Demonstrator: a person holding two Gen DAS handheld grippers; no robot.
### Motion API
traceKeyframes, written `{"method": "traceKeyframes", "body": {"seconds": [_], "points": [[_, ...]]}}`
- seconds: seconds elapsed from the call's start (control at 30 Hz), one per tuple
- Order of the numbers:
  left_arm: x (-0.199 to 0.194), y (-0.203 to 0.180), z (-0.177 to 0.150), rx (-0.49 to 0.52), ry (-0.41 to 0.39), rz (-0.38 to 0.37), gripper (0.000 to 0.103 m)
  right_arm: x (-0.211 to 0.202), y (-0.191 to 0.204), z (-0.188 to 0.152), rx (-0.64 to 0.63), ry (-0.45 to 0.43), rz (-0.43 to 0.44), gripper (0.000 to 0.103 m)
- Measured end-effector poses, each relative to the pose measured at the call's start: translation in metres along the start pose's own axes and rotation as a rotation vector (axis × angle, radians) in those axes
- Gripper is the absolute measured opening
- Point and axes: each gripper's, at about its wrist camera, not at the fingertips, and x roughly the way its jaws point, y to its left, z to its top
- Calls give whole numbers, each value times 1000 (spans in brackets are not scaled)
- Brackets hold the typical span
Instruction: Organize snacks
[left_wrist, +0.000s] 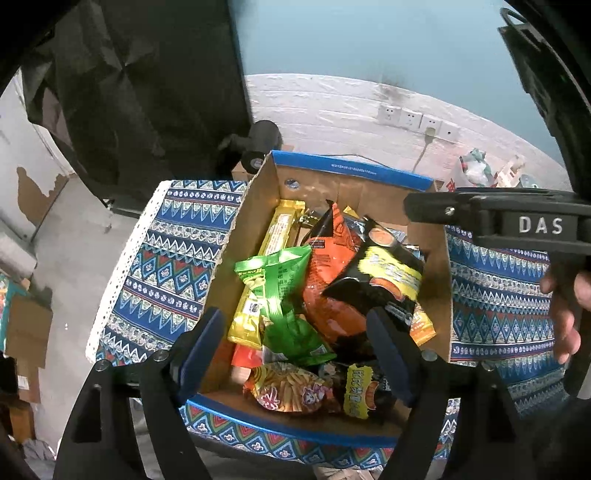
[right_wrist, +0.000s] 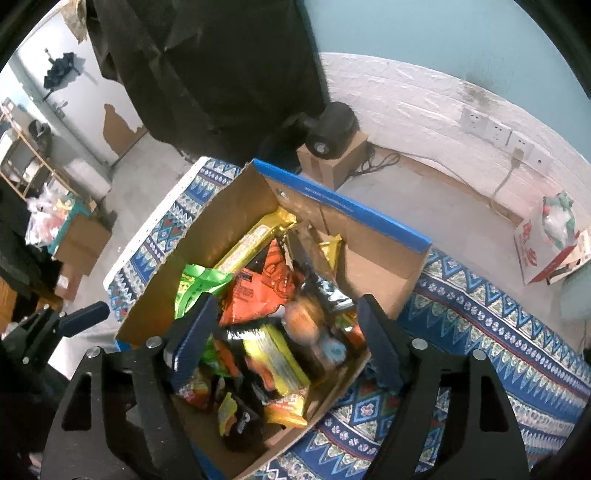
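Snack packets (left_wrist: 325, 280) heaped in cardboard box (left_wrist: 369, 177) at frame centre; left tongs (left_wrist: 295, 354) and right tongs (right_wrist: 284, 339) spread wide above, gripping nothing.

Dim even indoor light, strong fisheye bending with dark vignetted corners, glare on wrappers, blur in right-wrist centre

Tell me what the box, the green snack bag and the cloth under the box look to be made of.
Box: corrugated cardboard, matte brown inside with a blue printed rim; the torn left edge shows fluting.
Green snack bag: thin plastic film, glossy; it crinkles and catches glare.
Cloth: probably woven fabric, matte, printed in blue geometric bands with a white lace-like trim along its edge.
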Motion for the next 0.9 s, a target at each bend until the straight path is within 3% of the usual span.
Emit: {"method": "traceKeyframes", "body": {"seconds": [0.6, 0.9], "points": [[-54, -14, 5, 39, -124, 2, 88, -80, -5, -25, 26, -122, -73, 83], [-66, -19, 5, 38, -147, 5, 92, -102, -1, -39, 8, -149, -97, 84]]}}
